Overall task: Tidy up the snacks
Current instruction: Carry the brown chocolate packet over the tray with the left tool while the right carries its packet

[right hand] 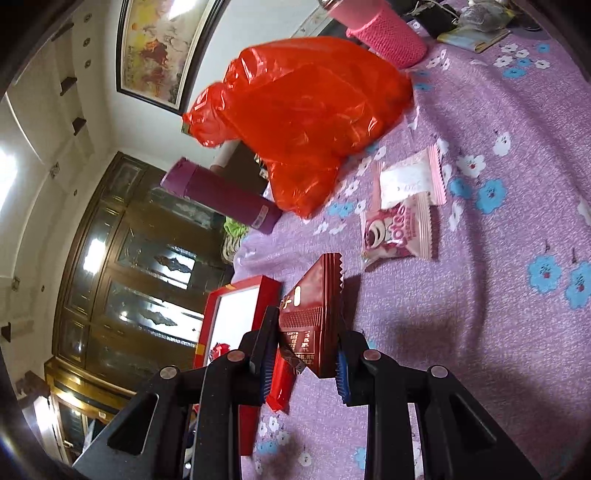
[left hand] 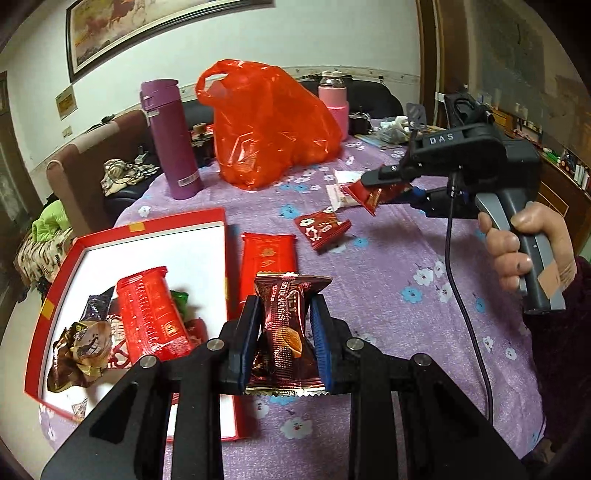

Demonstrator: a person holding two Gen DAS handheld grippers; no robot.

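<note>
Several wrapped snacks are already gathered in the red box (left hand: 221, 236) at lower left. The left tool (left hand: 284, 328) is clamped on a brown biscuit packet (left hand: 286, 314) just right of the box; the right tool (right hand: 306, 347) is clamped on a dark red packet (right hand: 314, 314). Left loose on the bench (left hand: 388, 277), under a purple floral cloth, are a long red packet (left hand: 269, 254), a small red packet (left hand: 321, 227) and two pink packets (right hand: 400, 229). An orange plastic bag (left hand: 269, 122), a purple flask (left hand: 171, 136) and a framed painting (left hand: 147, 22) are seen upper centre and left.
</note>
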